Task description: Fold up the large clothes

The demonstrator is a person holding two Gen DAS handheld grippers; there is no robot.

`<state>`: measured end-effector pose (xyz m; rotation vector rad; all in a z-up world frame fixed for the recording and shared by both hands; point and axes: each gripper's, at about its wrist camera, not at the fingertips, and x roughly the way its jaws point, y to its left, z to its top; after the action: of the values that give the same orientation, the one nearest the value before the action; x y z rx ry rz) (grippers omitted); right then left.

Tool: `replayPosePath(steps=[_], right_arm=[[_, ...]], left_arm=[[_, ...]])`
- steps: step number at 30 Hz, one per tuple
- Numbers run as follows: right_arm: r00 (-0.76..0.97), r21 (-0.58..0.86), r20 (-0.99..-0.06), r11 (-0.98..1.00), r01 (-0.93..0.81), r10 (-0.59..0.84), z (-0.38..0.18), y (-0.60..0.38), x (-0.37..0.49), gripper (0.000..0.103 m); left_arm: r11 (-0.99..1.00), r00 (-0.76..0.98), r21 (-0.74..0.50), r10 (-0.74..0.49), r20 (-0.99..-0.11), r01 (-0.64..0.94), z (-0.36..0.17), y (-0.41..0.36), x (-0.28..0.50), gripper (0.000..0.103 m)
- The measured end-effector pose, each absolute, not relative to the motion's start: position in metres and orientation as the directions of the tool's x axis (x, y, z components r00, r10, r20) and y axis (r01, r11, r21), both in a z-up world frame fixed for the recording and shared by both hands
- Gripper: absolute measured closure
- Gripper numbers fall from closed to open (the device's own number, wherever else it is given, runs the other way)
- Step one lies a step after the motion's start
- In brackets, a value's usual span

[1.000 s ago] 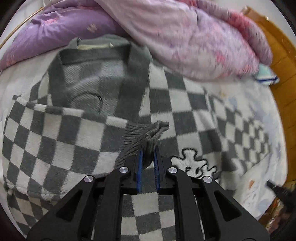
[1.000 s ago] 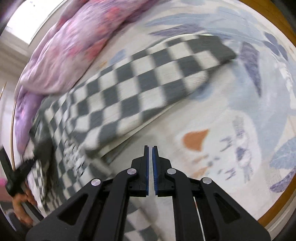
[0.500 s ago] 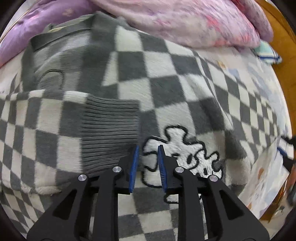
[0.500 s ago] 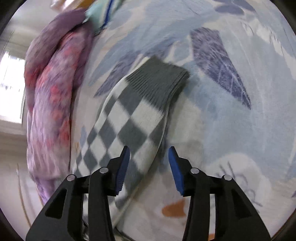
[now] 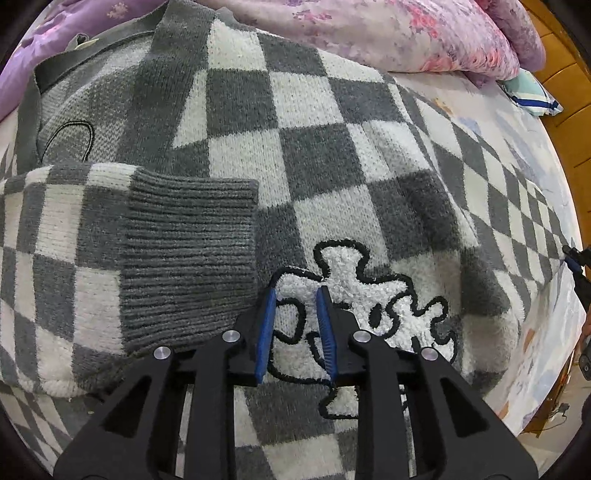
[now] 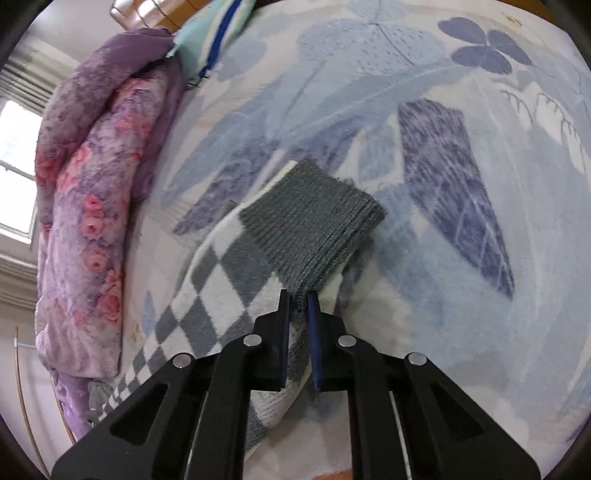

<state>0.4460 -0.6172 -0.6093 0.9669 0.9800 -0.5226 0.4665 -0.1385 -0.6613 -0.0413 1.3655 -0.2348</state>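
A: Nearest us, our left claw [image 5: 295,325] hovers with its jaws slightly spread and empty over the puzzle-piece patch [image 5: 373,306] on the checkered cardigan [image 5: 303,155].

B: And our right claw [image 6: 298,325] has just been closing; it now pinches the other sleeve [image 6: 236,273] just behind its grey ribbed cuff [image 6: 314,225].

A: So one sleeve [image 5: 66,251] already lies folded across the chest. We judge the second sleeve and the body folds are left.

B: The cardigan lies spread on the bed's leaf-print sheet [image 6: 461,258]. Beyond it sit a floral quilt [image 6: 96,199], a striped pillow [image 6: 210,33] and a window [image 6: 14,162].
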Motion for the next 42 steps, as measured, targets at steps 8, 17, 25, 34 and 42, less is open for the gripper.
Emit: replayPosePath(steps=[8, 17, 25, 34, 42], right_arm=[[0.605, 0.507, -0.795, 0.584, 0.633, 0.034, -0.557, -0.592, 0.447, 0.096], [0.713, 0.525, -0.691, 0.761, 0.381, 0.12, -0.473, -0.496, 0.468, 0.096], [0.706, 0.525, -0.644, 0.842, 0.127, 0.295, -0.431, -0.364, 0.489, 0.097], [0.579, 0.59, -0.611, 0.798, -0.121, 0.54, -0.427, -0.171, 0.499, 0.097], [0.344, 0.648, -0.671, 0.745, -0.157, 0.657, -0.502, -0.01, 0.497, 0.097]], left_arm=[[0.948, 0.271, -0.295, -0.318, -0.909, 0.123, -0.621, -0.115, 0.447, 0.049], [0.925, 0.348, -0.379, -0.35, -0.87, -0.017, -0.574, -0.052, 0.431, 0.042], [0.931, 0.402, -0.311, -0.215, -0.89, -0.19, -0.547, 0.072, 0.414, 0.042], [0.908, 0.435, -0.32, -0.182, -0.882, -0.27, -0.534, 0.174, 0.385, 0.043], [0.906, 0.423, -0.303, -0.161, -0.892, -0.296, -0.54, 0.236, 0.36, 0.039]])
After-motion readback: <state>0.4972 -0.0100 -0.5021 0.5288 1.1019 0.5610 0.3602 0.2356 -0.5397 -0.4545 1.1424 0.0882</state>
